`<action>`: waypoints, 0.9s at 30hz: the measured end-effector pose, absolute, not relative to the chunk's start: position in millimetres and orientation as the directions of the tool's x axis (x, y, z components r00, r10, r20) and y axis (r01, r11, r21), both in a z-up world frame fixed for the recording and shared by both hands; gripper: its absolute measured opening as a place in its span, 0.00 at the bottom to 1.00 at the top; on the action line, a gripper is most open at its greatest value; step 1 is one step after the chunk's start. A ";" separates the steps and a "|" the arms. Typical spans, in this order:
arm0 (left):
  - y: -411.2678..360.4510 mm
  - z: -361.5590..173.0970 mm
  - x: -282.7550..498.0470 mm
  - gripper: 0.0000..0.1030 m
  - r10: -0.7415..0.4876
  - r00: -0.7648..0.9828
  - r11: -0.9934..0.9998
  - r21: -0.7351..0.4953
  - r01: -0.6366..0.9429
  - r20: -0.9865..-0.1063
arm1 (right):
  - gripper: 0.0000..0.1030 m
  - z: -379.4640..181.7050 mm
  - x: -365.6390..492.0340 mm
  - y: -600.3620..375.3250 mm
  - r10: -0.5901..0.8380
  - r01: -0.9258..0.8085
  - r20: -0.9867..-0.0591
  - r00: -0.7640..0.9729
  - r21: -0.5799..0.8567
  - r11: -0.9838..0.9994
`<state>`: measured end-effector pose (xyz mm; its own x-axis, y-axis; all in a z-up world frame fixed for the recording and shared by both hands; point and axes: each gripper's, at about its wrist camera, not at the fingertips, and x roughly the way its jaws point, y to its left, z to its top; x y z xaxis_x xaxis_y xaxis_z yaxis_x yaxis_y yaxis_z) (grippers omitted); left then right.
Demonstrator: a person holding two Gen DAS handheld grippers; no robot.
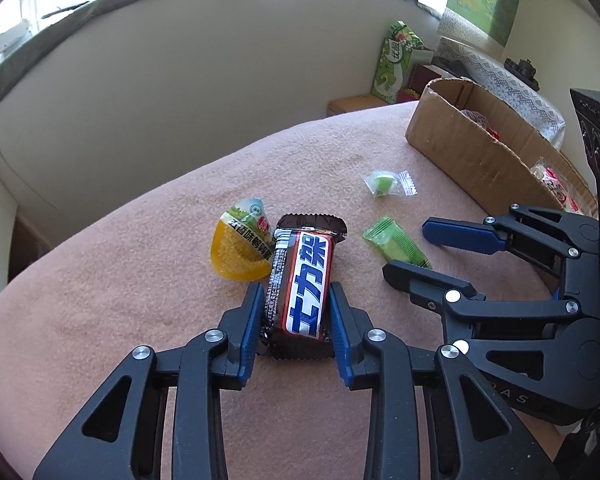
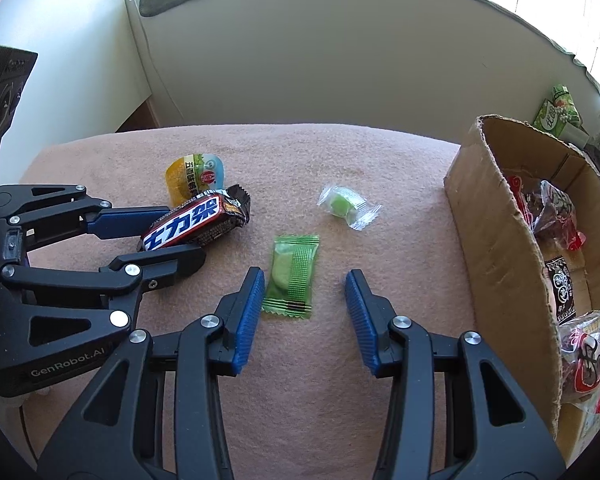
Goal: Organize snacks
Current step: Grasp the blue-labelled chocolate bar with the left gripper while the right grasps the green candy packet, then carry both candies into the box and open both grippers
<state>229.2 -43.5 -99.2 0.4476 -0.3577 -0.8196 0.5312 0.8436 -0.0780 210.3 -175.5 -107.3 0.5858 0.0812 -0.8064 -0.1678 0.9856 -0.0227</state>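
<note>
- On the pink blanket-covered table, left wrist view: left tongs pinch the near half of the chocolate bar, one blue pad on each long side. A yellow jelly cup touches the bar's far left corner. Right tongs sit spread to the right, near the green sachet.
- Right wrist view: right tongs are spread wide; the green sachet lies just beside the left pad, off-centre in the gap. A clear-wrapped green candy lies beyond. The cardboard box, at right, already holds several snacks.
- Judged step: bar gripped, not yet lifted. Next move calls for a lift clear of the jelly cup and a carry to the box; right tongs need shifting left before closing.
</note>
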 end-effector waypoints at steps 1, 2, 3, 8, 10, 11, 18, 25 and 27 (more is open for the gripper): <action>-42.6 -99.1 229.9 0.27 -0.356 0.452 0.848 -0.080 0.524 -0.818 | 0.44 -107.4 210.8 -173.8 0.075 -0.169 -0.806 0.587 -0.032 0.985; -41.2 -99.2 229.8 0.27 -0.358 0.453 0.851 -0.086 0.518 -0.816 | 0.44 -107.4 211.2 -172.5 0.068 -0.170 -0.806 0.588 -0.041 0.985; -39.7 -99.7 229.3 0.27 -0.361 0.454 0.852 -0.090 0.515 -0.815 | 0.44 -107.5 211.4 -170.9 0.066 -0.174 -0.806 0.589 -0.046 0.984; -36.2 -99.1 221.1 0.27 -0.358 0.464 0.859 -0.091 0.503 -0.810 | 0.35 -107.3 212.7 -160.0 0.061 -0.197 -0.803 0.593 -0.071 0.978; -35.0 -98.5 217.8 0.27 -0.356 0.467 0.864 -0.095 0.495 -0.809 | 0.25 -106.8 211.4 -156.0 0.054 -0.203 -0.798 0.600 -0.086 0.975; -33.8 -98.4 215.7 0.27 -0.355 0.469 0.866 -0.096 0.490 -0.809 | 0.22 -106.4 210.9 -155.1 0.055 -0.208 -0.797 0.602 -0.089 0.974; -24.1 -91.9 198.5 0.27 -0.341 0.497 0.889 -0.103 0.445 -0.798 | 0.21 -97.4 203.5 -163.3 0.129 -0.226 -0.790 0.599 -0.013 0.974; -27.2 -70.5 173.2 0.27 -0.355 0.542 0.894 -0.107 0.435 -0.762 | 0.21 -75.3 175.7 -169.1 0.177 -0.246 -0.757 0.629 0.022 0.969; -32.0 -64.1 167.3 0.27 -0.365 0.551 0.892 -0.111 0.438 -0.750 | 0.21 -68.3 166.6 -174.0 0.186 -0.250 -0.746 0.639 0.027 0.968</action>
<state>167.3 -32.0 -64.1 0.5513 -0.3645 -0.7505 0.4381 0.8920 -0.1114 166.6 -174.0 -68.3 0.6391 0.1860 -0.7463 -0.2500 0.9679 0.0271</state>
